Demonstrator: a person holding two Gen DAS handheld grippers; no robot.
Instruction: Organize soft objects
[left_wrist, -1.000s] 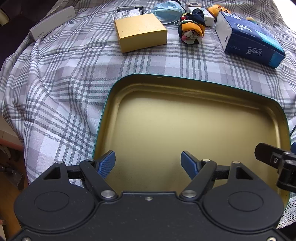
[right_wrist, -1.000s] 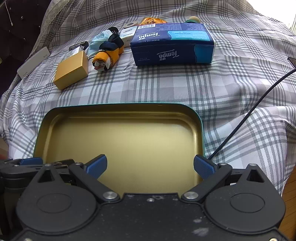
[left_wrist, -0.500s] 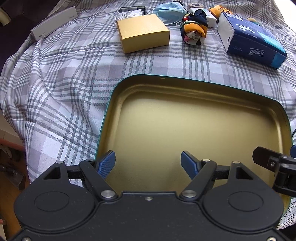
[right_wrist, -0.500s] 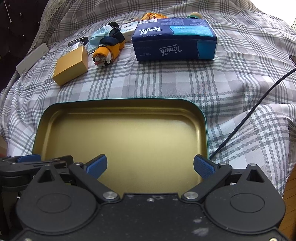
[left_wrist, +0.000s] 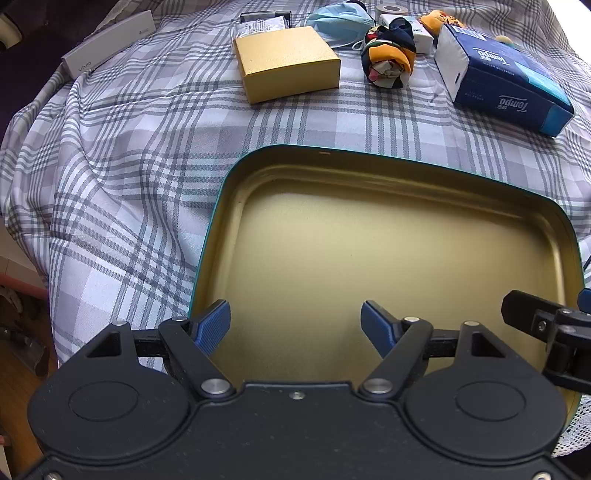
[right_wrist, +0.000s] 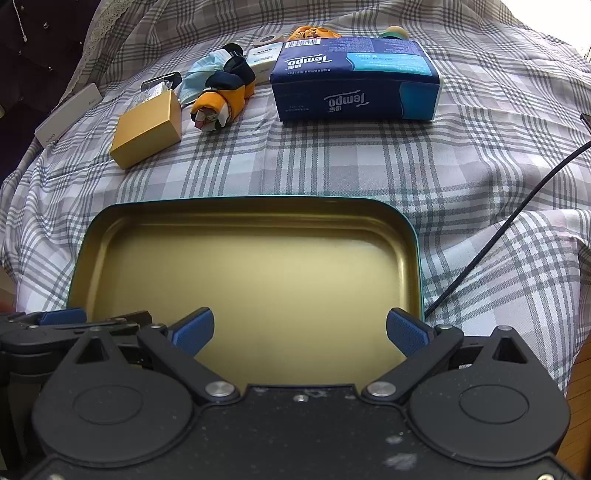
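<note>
An empty gold tin tray with a teal rim lies on the plaid cloth right before both grippers. My left gripper is open and empty over the tray's near left edge. My right gripper is open and empty over its near right part. Far beyond the tray lie a rolled orange and navy sock bundle, a blue face mask and a small orange soft toy.
A gold box, a blue Tempo tissue pack, a white vivo box and small white boxes lie at the far end. A black cable runs along the tray's right.
Both grippers have drawn back slightly and tilted, so the tray and far objects sit lower in view. The jaws stay open.
</note>
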